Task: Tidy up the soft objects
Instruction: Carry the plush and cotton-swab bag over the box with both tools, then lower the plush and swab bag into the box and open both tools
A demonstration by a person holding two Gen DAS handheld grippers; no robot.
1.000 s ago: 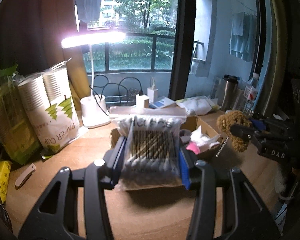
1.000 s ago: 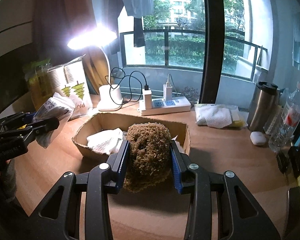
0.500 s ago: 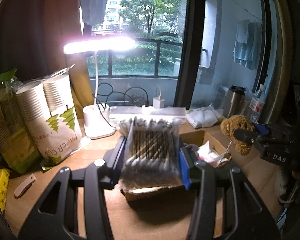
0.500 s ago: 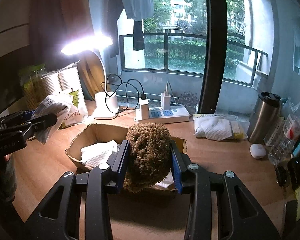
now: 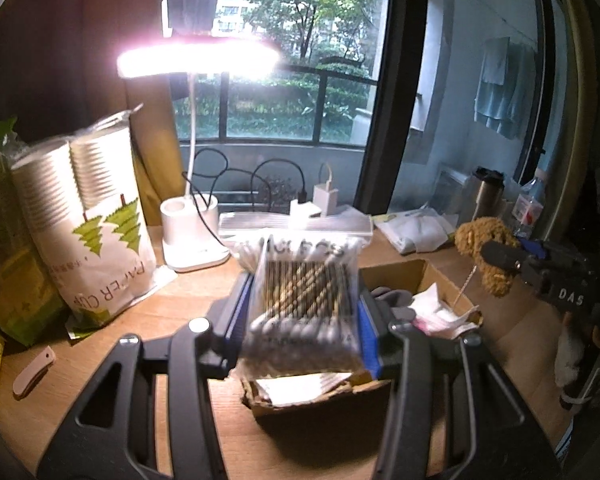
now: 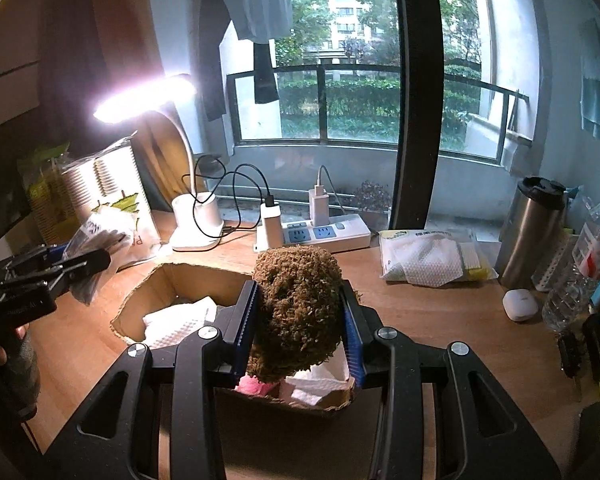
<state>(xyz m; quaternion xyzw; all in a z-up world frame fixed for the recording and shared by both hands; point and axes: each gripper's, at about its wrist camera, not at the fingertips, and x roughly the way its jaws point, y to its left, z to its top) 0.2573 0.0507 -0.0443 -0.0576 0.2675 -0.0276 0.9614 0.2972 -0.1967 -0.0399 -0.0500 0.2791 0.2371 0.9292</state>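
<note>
Swab pack (image 5: 304, 300) & plush (image 6: 298, 312) over box (image 6: 172, 280)

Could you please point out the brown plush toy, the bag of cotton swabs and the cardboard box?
brown plush toy (image 6: 298, 308), right wrist view, middle of its fuzzy body.
bag of cotton swabs (image 5: 306, 300), left wrist view, centre of the clear bag.
cardboard box (image 6: 188, 280), right wrist view, inner far wall.

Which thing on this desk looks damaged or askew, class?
The cardboard box: its rim is ragged and torn, with uneven, bent walls. Tissue droops over its near edge. Nothing looks spilled.
</note>
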